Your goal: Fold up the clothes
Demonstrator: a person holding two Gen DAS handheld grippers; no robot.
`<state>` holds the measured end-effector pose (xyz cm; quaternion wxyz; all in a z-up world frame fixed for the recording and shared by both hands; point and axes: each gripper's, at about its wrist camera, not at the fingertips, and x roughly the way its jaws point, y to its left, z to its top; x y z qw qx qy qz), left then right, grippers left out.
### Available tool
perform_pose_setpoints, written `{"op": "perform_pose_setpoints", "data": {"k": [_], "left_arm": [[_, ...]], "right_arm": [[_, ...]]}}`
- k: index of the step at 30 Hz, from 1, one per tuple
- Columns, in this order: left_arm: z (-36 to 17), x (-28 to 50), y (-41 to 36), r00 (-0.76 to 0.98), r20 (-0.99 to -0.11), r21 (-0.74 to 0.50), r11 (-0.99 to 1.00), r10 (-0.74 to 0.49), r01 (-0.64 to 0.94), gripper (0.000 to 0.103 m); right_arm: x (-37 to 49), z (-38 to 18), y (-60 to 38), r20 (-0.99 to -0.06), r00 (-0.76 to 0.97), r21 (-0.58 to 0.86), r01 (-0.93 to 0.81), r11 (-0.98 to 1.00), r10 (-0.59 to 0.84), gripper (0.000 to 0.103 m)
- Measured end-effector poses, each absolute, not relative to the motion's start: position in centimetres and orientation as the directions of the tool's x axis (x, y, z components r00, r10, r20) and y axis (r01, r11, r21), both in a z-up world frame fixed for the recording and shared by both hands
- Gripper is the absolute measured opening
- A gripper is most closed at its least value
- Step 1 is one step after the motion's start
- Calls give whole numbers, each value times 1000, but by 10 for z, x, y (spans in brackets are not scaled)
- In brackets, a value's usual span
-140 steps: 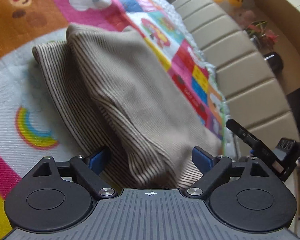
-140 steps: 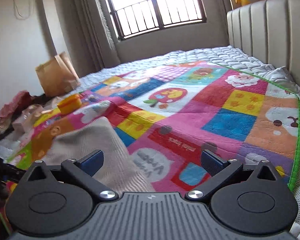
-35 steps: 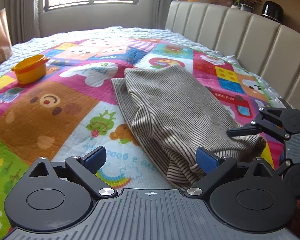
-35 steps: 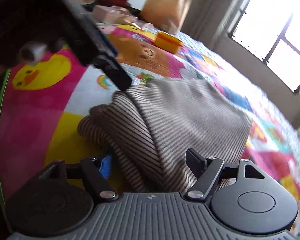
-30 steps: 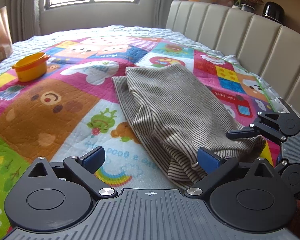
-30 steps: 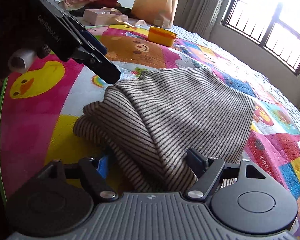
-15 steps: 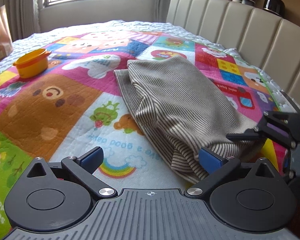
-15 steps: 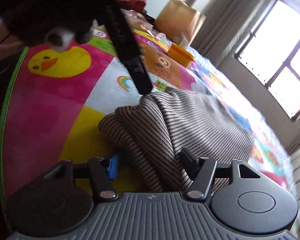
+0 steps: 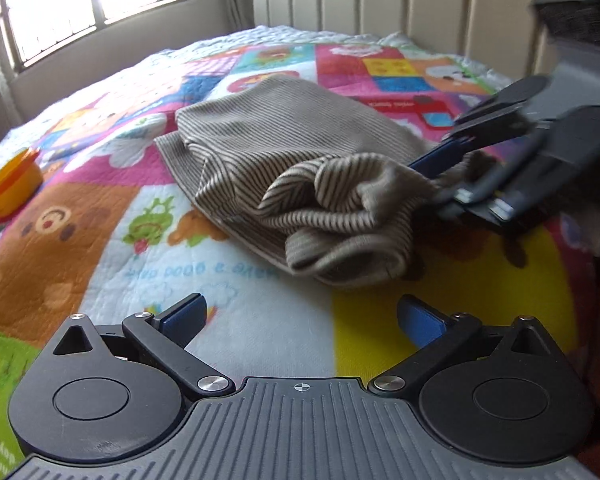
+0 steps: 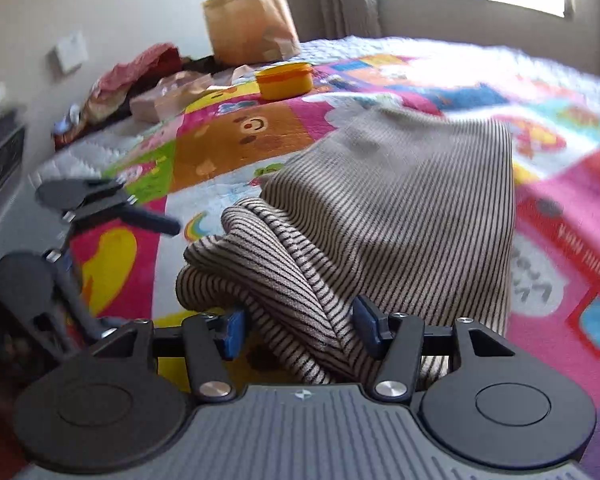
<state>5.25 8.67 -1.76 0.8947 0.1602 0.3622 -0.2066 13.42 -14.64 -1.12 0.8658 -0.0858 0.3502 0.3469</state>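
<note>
1. orange container (image 9: 10, 182) far left on the patchwork quilt (image 9: 100, 208).
2. left gripper (image 9: 300, 316): jaws apart, nothing between, just short of the garment.
3. striped garment (image 9: 300, 168) mid-quilt, near end bunched.
4. right gripper (image 10: 298, 330) clamped on that bunched end.

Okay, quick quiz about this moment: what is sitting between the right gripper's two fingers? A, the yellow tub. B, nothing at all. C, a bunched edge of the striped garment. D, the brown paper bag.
C: in the right wrist view the right gripper has a bunched fold of the striped garment pressed between its blue pads, while the yellow tub and paper bag sit far off.
</note>
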Motion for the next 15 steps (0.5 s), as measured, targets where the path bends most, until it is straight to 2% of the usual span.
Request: {"op": "perform_pose_setpoints", "data": {"k": [2,5,7,13,15], "left_arm": [[-19,65,83,676,-704,151,886,-215,438,103],[-9,76,88,682,-690,68,917,-242,394,103],[-2,79,90,686,-682,43,922,-254,384,103],[2,81,89,684,-682,37,923,-257,384,103],[2,82,90,682,-683,27,924,-262,382,103]], "right_arm": [[117,-10,-140,-648,576,-63,-692,719,498,71],[92,-10,-130,-600,666,-294,-699,651,444,81],[81,-18,-129,-576,709,-409,-680,608,406,82],[79,-43,-107,-493,793,-605,-609,513,359,82],[83,-47,-96,-464,815,-656,-580,484,348,77]]}}
